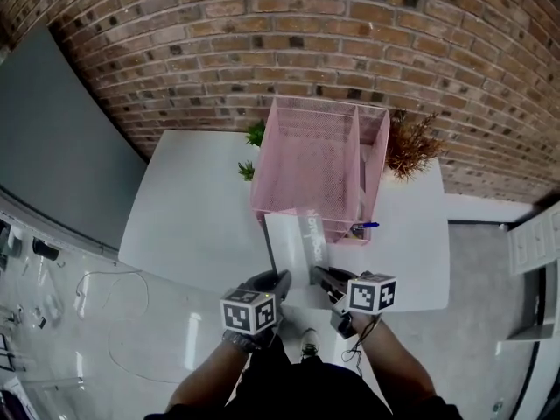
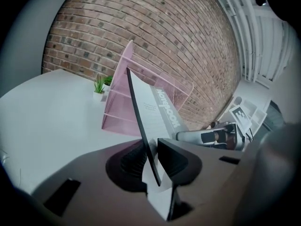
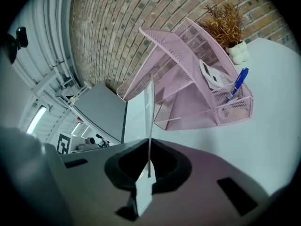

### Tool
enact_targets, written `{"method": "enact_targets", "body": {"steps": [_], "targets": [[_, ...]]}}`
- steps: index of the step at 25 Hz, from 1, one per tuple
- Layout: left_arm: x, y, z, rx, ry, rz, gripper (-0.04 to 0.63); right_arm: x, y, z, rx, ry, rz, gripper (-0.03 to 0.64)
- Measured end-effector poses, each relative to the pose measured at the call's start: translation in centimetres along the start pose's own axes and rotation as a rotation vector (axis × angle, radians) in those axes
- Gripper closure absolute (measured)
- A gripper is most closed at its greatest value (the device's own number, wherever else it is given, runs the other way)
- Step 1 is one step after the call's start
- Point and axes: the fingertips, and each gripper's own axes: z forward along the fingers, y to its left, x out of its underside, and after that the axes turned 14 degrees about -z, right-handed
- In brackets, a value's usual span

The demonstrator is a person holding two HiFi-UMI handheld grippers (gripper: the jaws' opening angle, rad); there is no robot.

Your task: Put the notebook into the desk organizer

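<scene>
The white and grey notebook (image 1: 296, 245) stands on edge over the near part of the white table (image 1: 192, 217), just in front of the pink mesh desk organizer (image 1: 315, 160). My left gripper (image 1: 278, 280) holds its near left edge and my right gripper (image 1: 322, 276) its near right edge. In the left gripper view the notebook (image 2: 155, 112) rises from between the jaws of the left gripper (image 2: 151, 161), pads against both faces. In the right gripper view a thin edge of the notebook (image 3: 138, 114) is pinched by the right gripper (image 3: 149, 166), with the organizer (image 3: 188, 98) just beyond.
A blue pen (image 1: 366, 227) stands in the organizer's front right pocket, and a white flat item (image 3: 209, 75) lies in a slot. A dried plant (image 1: 411, 145) is at the back right, small green plants (image 1: 254, 134) at the back left. A brick wall backs the table.
</scene>
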Motion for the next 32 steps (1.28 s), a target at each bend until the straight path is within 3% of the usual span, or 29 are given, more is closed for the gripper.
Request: {"method": "enact_targets", "body": {"steps": [10, 15, 26, 32], "targets": [[-2.1, 0.6, 1.4, 0.044, 0.060, 0.090, 0.449, -2.3, -1.1, 0.4, 0.062, -0.075, 0.080, 0.604], [-2.7, 0.5, 1.6, 0.050, 0.080, 0.195, 0.396, -3.2, -1.6, 0.7, 0.083, -0.105, 0.114, 0.604], [-4.0, 1.0, 1.3, 0.046, 0.057, 0.408, 0.356, -5.2, -1.7, 2.5, 0.116, -0.141, 0.133, 0.604], [-4.5, 1.9, 1.5, 0.037, 0.041, 0.456, 0.356, -6.6, -1.8, 3.3, 0.130, -0.164, 0.147, 0.604]]}}
